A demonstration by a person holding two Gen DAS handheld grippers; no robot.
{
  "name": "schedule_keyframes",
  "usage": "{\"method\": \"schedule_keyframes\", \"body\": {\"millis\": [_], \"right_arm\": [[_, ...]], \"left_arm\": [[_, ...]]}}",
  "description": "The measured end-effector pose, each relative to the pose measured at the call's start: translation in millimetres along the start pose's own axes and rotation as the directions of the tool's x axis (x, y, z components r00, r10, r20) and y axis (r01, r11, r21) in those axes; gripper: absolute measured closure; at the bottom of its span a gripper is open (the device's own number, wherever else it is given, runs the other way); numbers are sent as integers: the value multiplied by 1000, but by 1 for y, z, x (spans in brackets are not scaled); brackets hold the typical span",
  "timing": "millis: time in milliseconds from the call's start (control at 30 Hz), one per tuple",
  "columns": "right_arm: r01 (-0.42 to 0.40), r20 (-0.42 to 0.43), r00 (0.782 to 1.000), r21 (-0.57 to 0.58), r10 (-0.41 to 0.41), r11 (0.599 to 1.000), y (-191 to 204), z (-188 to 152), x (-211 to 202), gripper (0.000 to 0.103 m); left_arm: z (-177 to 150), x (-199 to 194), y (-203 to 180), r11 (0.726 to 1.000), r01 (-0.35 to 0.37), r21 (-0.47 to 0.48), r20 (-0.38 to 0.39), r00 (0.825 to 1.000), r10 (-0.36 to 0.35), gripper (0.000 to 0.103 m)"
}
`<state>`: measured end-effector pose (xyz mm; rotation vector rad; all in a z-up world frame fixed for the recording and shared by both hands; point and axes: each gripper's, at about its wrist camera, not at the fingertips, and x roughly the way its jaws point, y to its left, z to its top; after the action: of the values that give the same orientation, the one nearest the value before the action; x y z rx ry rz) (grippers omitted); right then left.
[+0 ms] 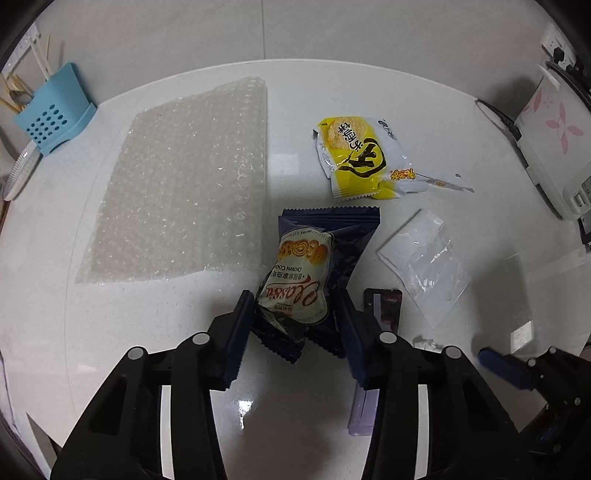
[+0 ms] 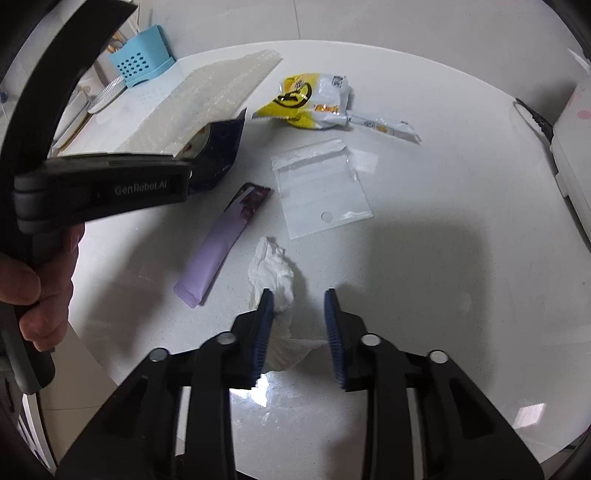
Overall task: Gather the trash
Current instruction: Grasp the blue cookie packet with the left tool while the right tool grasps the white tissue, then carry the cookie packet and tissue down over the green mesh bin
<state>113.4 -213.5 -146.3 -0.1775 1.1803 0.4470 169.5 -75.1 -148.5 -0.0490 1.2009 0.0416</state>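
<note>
The right gripper [image 2: 299, 325] hangs with jaws apart over a crumpled tissue [image 2: 275, 277] on the white counter [image 2: 443, 295], with a purple wrapper [image 2: 218, 251] beside it and a clear bag [image 2: 317, 188] beyond

Left wrist view: looks forward and down along the left gripper [image 1: 295, 306], low and close over the white glossy countertop [image 1: 110, 332], facing the pale tiled back wall [image 1: 258, 29].

Right wrist view: looks down from beside it, to its right, over the right gripper [image 2: 299, 306]; same heading, slightly higher.

Shared: yellow-and-white snack wrapper [image 1: 354, 158] [image 2: 310, 99], sheet of clear bubble wrap [image 1: 184, 184] [image 2: 207, 96], clear plastic zip bag [image 1: 424, 258] [image 2: 321, 188], blue perforated plastic utensil holder [image 1: 55, 114] [image 2: 142, 55].
</note>
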Motion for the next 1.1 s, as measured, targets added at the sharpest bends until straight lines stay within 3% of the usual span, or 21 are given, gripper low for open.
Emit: {"method": "schedule_keyframes", "body": {"millis": [133, 300, 567, 1100], "right_arm": [[2, -6, 1000, 5, -2, 1000, 0, 3, 1, 51], [15, -26, 1000, -12, -15, 1000, 5, 1, 6, 51], [1, -48, 999, -30, -2, 1000, 11, -3, 7, 96], [24, 34, 999, 36, -26, 999, 6, -9, -19, 98]], "left_arm": [[-2, -4, 0, 1000, -2, -2, -2, 1000, 2, 78], [-5, -8, 1, 1000, 2, -3, 6, 1000, -2, 84], [-9, -14, 1, 1000, 13, -4, 14, 1000, -13, 89], [-27, -46, 6, 999, 52, 4, 73, 996, -52, 89]]}}
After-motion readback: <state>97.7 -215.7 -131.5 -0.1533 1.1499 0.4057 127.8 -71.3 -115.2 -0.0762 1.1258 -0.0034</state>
